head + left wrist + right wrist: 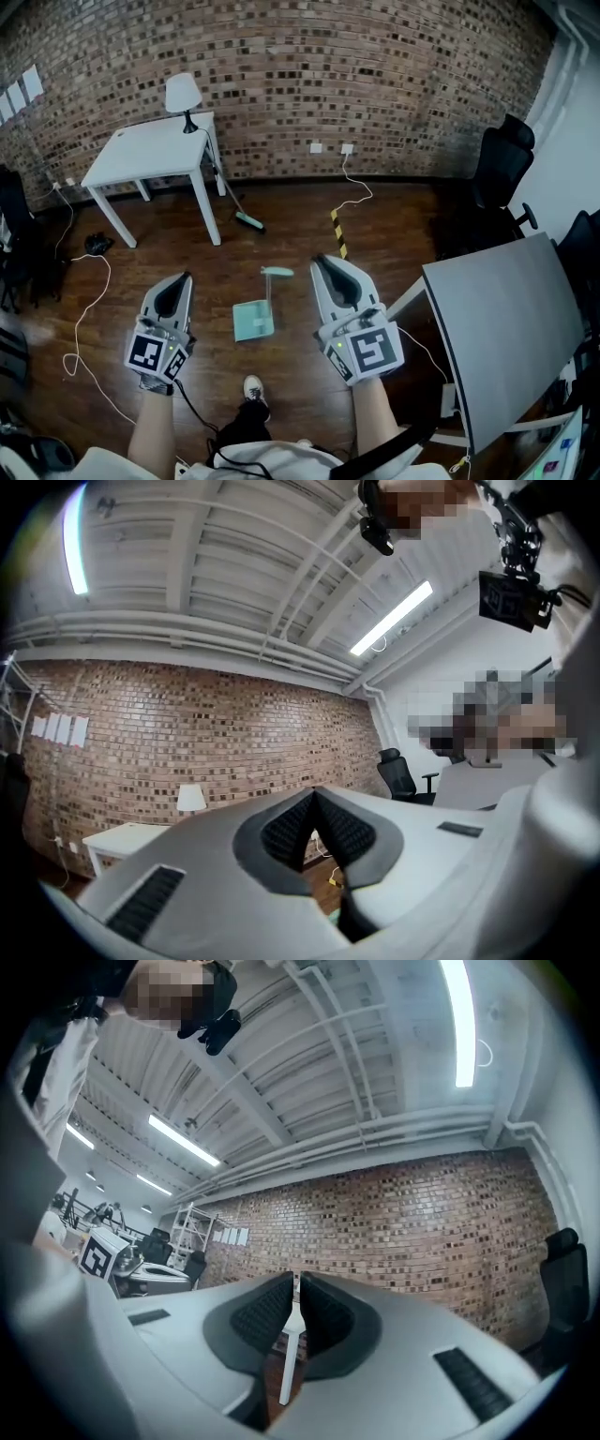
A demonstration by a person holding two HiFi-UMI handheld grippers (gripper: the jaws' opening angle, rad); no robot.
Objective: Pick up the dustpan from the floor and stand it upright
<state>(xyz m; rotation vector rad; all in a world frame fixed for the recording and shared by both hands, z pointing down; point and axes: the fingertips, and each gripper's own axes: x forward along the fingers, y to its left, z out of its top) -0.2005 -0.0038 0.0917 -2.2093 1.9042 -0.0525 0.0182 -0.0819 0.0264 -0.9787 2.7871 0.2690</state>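
Brick wall at the back, dark wood floor [394, 234] in front of it. The mint-green dustpan [253, 321] sits out on the open floor, well apart from the white desk [155, 155], just ahead of the person's shoe [253, 387] and between the two grippers in the head view. Honestly can't tell from that steep angle whether its long handle is standing up or lying flat. Left gripper [180, 278] has its fingers pressed together on nothing. Right gripper [324, 259] shows a thin slit between its fingers, also empty; the pale bar in the slit is just a desk leg far behind. Lamp [183, 94] stands at the desk's back right corner, and a broom [249, 222] leans by the desk's right edge. Grey tabletop [506, 319] on the right is cut off by the frame.
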